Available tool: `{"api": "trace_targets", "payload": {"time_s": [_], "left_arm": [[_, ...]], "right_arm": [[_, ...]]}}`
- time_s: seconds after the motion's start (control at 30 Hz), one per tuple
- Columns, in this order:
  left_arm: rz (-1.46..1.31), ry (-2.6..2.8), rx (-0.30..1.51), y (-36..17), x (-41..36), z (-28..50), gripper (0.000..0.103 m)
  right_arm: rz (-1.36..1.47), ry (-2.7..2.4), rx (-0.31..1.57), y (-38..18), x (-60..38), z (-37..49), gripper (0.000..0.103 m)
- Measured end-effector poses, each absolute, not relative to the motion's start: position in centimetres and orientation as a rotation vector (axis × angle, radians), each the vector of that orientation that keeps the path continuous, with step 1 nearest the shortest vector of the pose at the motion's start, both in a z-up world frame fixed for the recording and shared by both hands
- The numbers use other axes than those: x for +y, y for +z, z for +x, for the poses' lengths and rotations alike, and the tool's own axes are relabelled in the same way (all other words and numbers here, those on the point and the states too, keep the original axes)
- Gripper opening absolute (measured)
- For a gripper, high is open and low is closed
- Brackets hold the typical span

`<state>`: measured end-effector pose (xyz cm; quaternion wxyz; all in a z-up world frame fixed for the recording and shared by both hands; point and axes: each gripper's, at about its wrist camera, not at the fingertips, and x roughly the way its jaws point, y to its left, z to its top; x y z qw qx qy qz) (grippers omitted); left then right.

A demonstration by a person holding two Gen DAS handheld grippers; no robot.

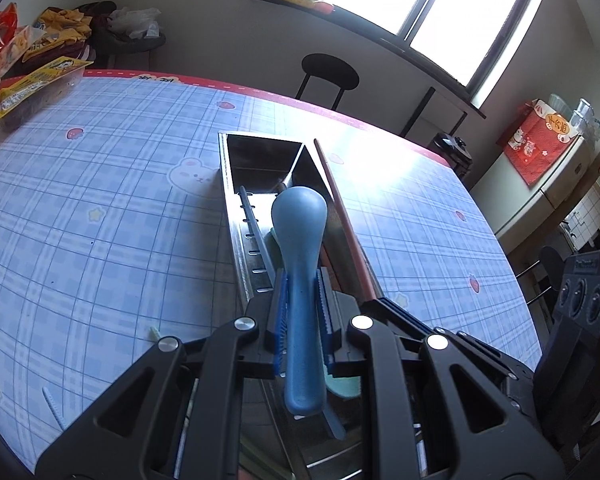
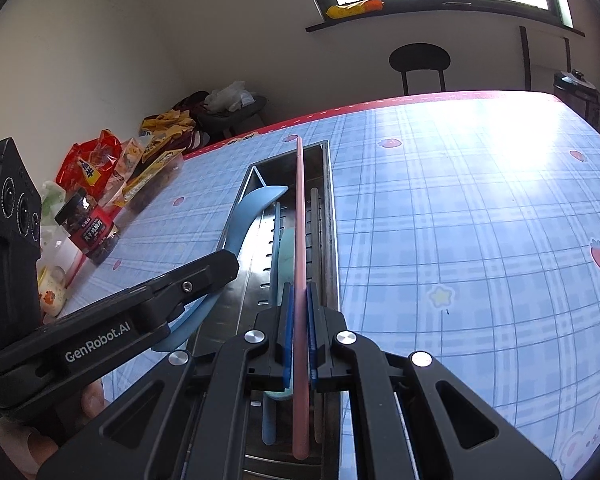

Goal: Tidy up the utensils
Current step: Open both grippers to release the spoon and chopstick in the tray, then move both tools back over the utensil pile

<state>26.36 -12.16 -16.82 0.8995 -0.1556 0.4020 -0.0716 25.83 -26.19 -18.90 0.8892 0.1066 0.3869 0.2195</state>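
Note:
A long steel utensil tray (image 1: 236,184) lies on the blue checked tablecloth; it also shows in the right wrist view (image 2: 327,184). My left gripper (image 1: 302,280) is shut on a blue spoon (image 1: 300,232), holding it just above the tray, bowl pointing away. The spoon shows in the right wrist view (image 2: 248,212) with the left gripper's body (image 2: 148,304) beside it. My right gripper (image 2: 299,296) is shut on a pink chopstick (image 2: 299,216), held lengthwise over the tray; the chopstick shows in the left wrist view (image 1: 340,208). A blue chopstick (image 2: 277,240) and a pale green utensil (image 2: 288,248) lie in the tray.
Snack bags (image 2: 100,164) and a red-labelled jar (image 2: 88,228) crowd the table's left side. A yellow-labelled pack (image 1: 32,88) lies at the far left. A black stool (image 1: 330,74) stands beyond the table's far edge. A white cable tie (image 1: 54,404) lies on the cloth.

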Motion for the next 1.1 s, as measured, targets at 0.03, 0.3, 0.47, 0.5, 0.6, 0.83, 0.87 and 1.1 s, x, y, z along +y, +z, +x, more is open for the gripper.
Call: {"api": "trace_targets", "payload": {"time_s": [0.03, 0.3, 0.47, 0.5, 0.6, 0.83, 0.87, 1.1], "left_arm": [[-0.322, -0.147, 0.833, -16.9, -12.2, 26.5, 0.018], [-0.36, -0.183, 0.808, -15.8, -11.1, 26.9, 0.021], [-0.305, -0.174, 0.72, -12.8, -9.4, 24.8, 0.041], [-0.291, -0.171, 0.702, -12.3, -8.8, 24.2, 0.044], [-0.249, -0.146, 0.66, -11.0, -7.1, 22.3, 0.057], [-0.165, -0.072, 0.588, -9.8, -2.8, 16.9, 0.097], [-0.155, -0.062, 0.582, -9.8, -2.2, 16.0, 0.097], [-0.089, -0.014, 0.597, -10.6, 2.7, 10.8, 0.097]], "right_arm": [[0.219, 0.455, 0.806, -18.9, -26.1, 25.9, 0.007], [0.208, 0.445, 0.808, -18.8, -25.7, 25.9, 0.007], [0.225, 0.448, 0.768, -18.2, -25.9, 25.5, 0.031], [0.227, 0.449, 0.753, -18.0, -25.9, 25.3, 0.044], [0.233, 0.459, 0.719, -17.4, -25.8, 24.9, 0.065], [0.226, 0.509, 0.678, -16.1, -24.5, 23.2, 0.097], [0.216, 0.514, 0.666, -16.0, -24.2, 22.8, 0.097], [0.085, 0.508, 0.597, -15.3, -21.4, 20.4, 0.097]]}}
